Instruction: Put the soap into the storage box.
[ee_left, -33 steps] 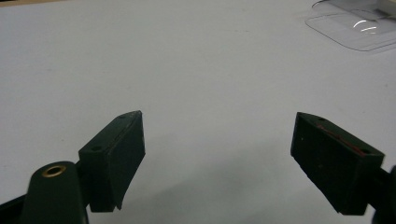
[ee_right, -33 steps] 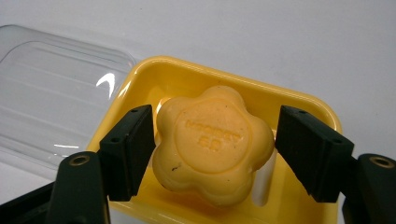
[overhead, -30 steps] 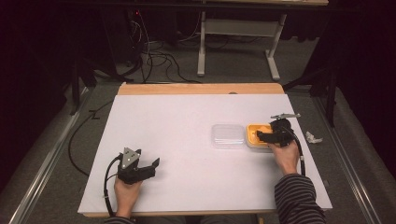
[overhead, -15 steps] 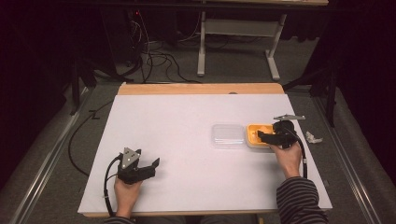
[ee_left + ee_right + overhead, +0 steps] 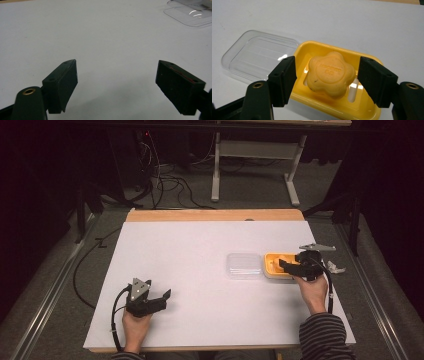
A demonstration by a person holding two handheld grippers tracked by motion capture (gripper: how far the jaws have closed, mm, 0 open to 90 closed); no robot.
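Note:
A yellow flower-shaped soap (image 5: 331, 73) lies in a yellow soap dish (image 5: 362, 110) on the white table, right of centre. The dish's clear plastic lid (image 5: 259, 56) lies flat beside it. My right gripper (image 5: 328, 75) reaches over the dish (image 5: 273, 265) with the soap between its jaws. The jaws have just been closing; a narrow gap still shows on each side of the soap. My left gripper (image 5: 164, 299) rests near the front left of the table, open with nothing between its fingers (image 5: 62, 82). The lid (image 5: 192, 16) lies far ahead of it.
A small white object (image 5: 336, 267) lies just right of the dish near the table's right edge. The table (image 5: 200, 250) has a wooden strip along its far edge. Cables and a desk frame stand on the floor behind.

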